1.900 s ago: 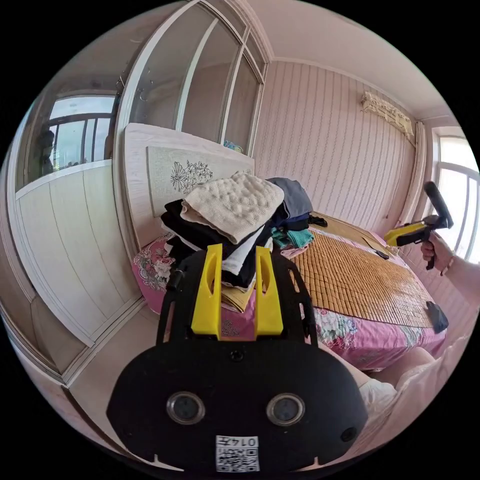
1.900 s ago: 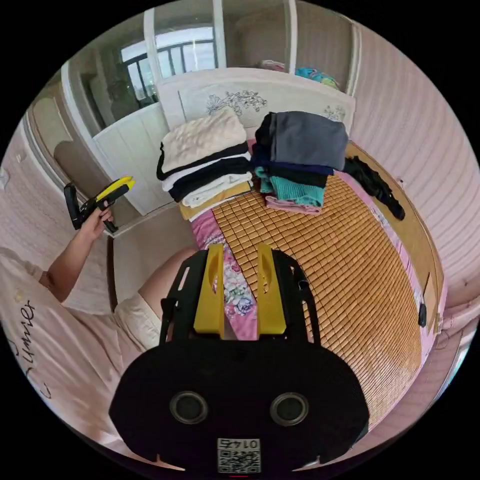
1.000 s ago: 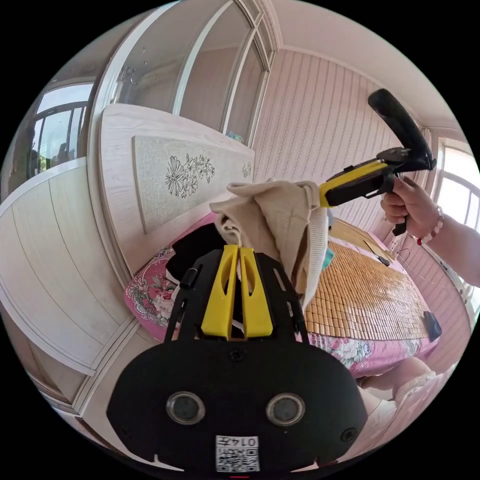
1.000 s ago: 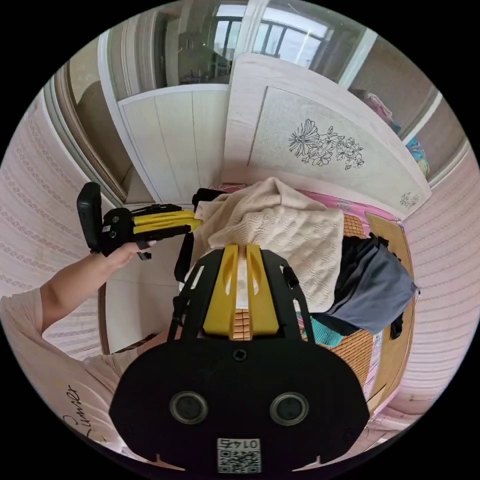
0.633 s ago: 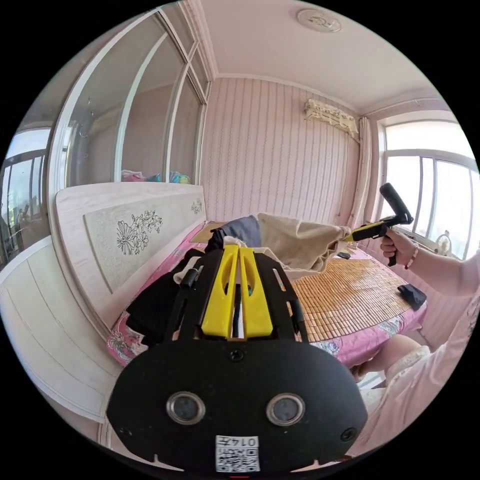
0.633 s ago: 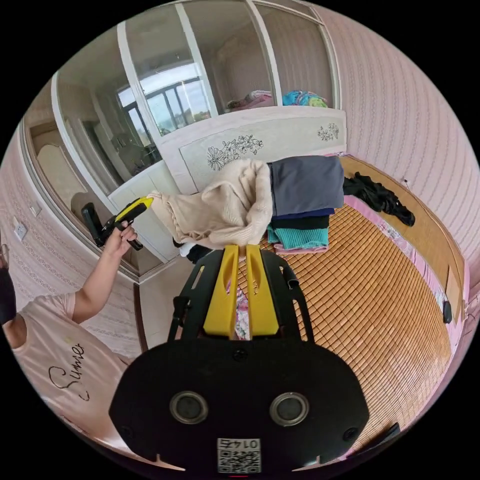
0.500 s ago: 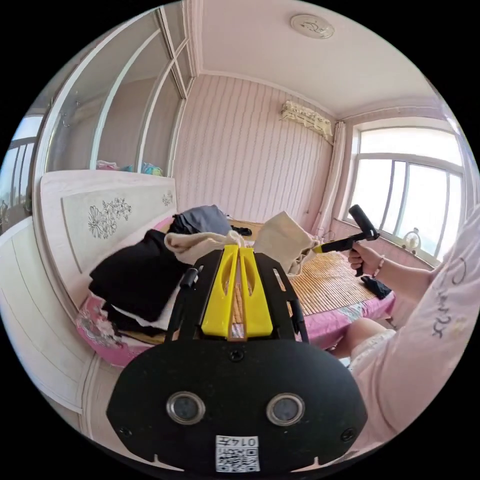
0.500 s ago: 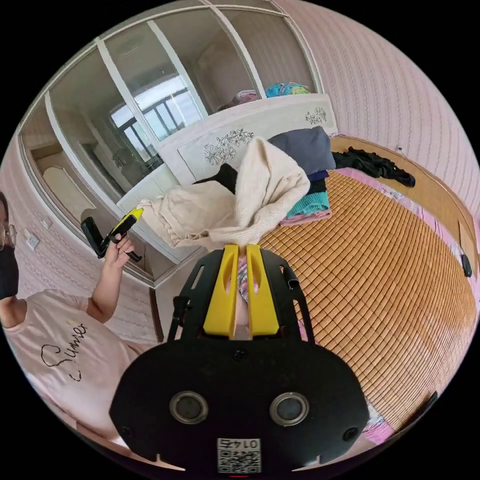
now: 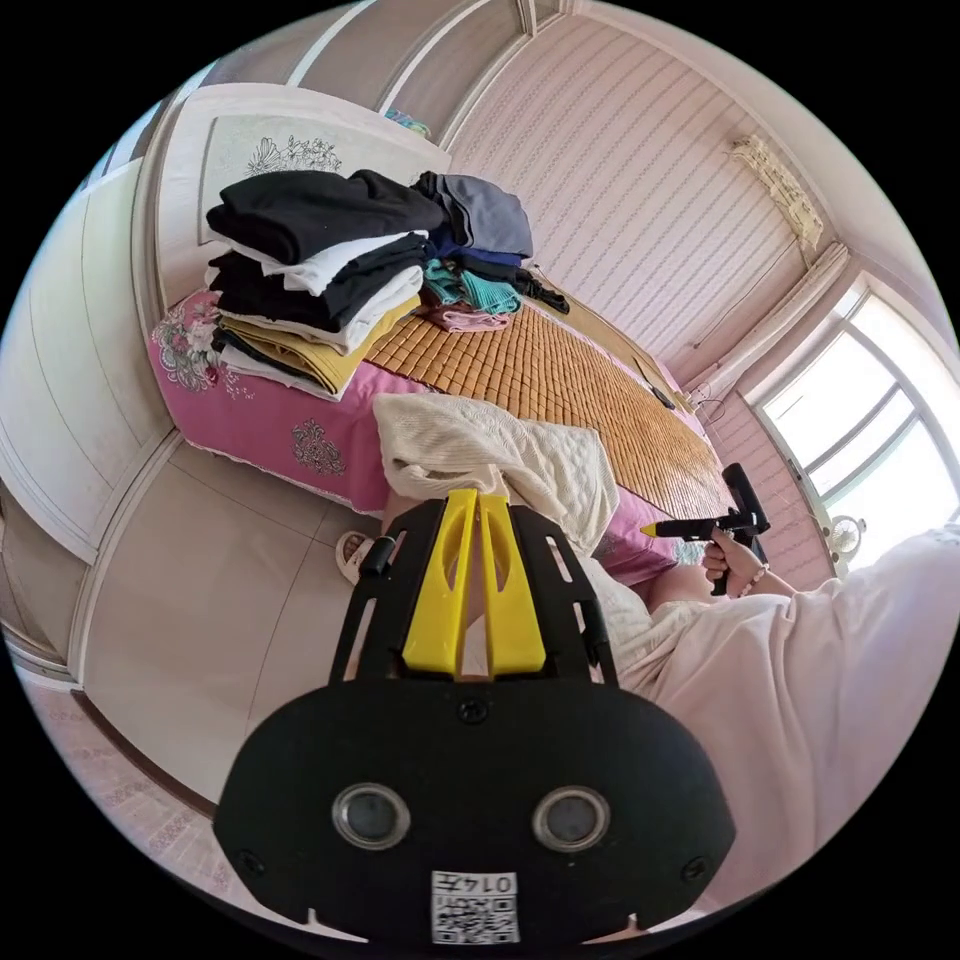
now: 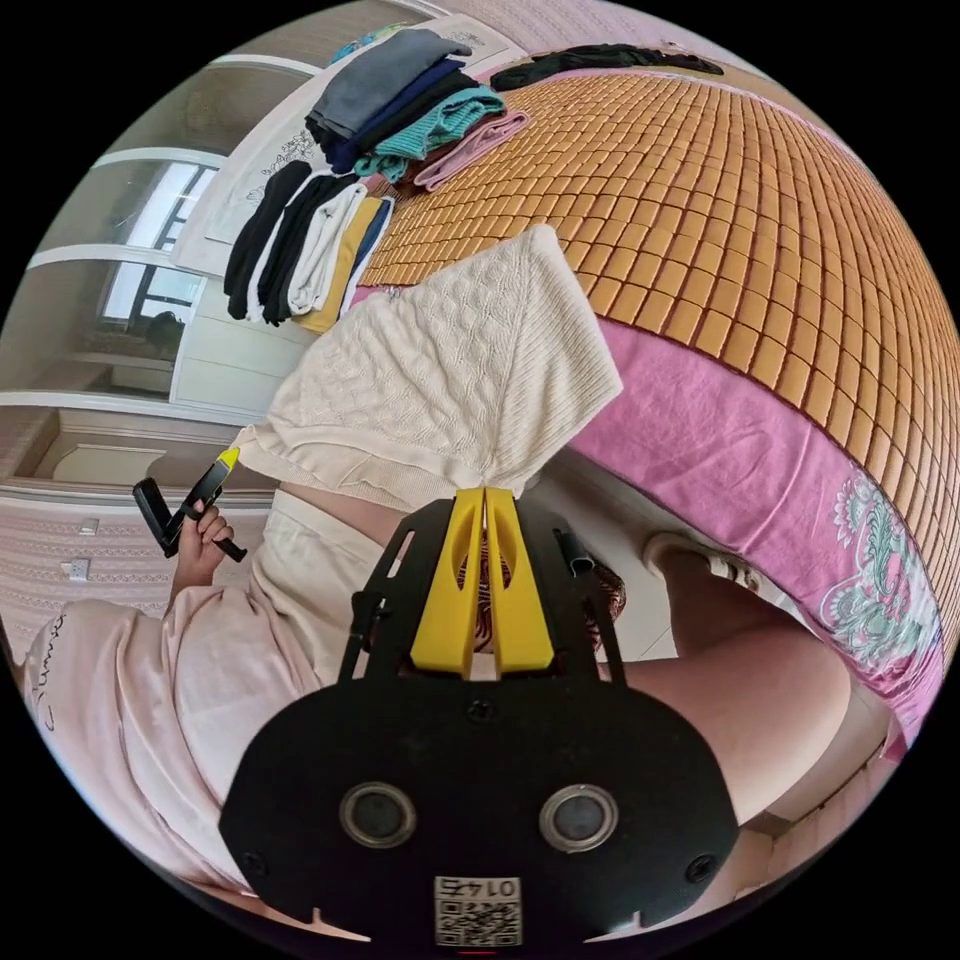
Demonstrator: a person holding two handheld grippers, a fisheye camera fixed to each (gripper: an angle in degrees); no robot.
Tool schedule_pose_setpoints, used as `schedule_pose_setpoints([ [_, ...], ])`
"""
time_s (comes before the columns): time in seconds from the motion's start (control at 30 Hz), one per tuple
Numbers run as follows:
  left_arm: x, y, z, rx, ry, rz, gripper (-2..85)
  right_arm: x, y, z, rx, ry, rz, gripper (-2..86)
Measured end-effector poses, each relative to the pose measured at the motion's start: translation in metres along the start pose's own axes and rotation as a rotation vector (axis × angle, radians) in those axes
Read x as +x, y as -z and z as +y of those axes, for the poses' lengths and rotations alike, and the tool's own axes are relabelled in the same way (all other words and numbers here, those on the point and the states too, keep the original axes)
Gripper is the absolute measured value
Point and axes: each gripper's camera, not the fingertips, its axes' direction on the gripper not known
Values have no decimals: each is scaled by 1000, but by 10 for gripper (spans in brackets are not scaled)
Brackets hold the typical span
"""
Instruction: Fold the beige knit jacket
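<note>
Both grippers, left and right, clamp the beige knit jacket; no legible writing.

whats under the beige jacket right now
The jacket hangs between the left gripper and the right gripper, both shut on it. Under it are the person's lap and the pink bed edge. Whatever lies right behind the cloth is covered.

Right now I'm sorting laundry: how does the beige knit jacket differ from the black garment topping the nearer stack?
The beige knit jacket hangs unfolded between the left gripper and right gripper, both shut on it; the black garment lies folded on its stack. The jacket is pale with a raised knit pattern; the black garment looks dark and smooth. Both are clothing near the bed's edge.
</note>
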Motion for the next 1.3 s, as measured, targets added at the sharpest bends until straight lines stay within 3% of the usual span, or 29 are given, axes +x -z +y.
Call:
schedule_pose_setpoints([
  [0.17, 12, 4, -2, -9, -24, -43, -10, 42, 24, 3, 13, -94, -88, 42],
  [0.3, 14, 8, -2, -28, -29, -60, -10, 68, 6, -7, -186, -169, -124, 110],
  [0.5, 14, 19, 9, -4, -37, -52, -10, 85, -3, 14, -265, -261, -410, 67],
  [0.6, 10, 26, 17, 41, 7, -33, -10, 78, 45, 27, -133, -150, -677, 25],
  [0.73, 8, 48, 19, 171, 48, 90, -10, 72, 160, 63, 83, 12, -784, 11],
  [0.87, 29, 74, 0, 322, -35, 215, -10, 45, 264, 110, 216, 189, -685, 7],
  [1.0, 55, 106, -16, 449, -134, 340, -10, 20, 383, 185, 481, 325, -685, 5],
  [1.13, 87, 154, -14, 585, -300, 513, -10, -12, 496, 282, 765, 468, -615, 5],
  [1.3, 134, 203, 1, 764, -542, 616, -10, -61, 587, 380, 970, 597, -526, 5],
])
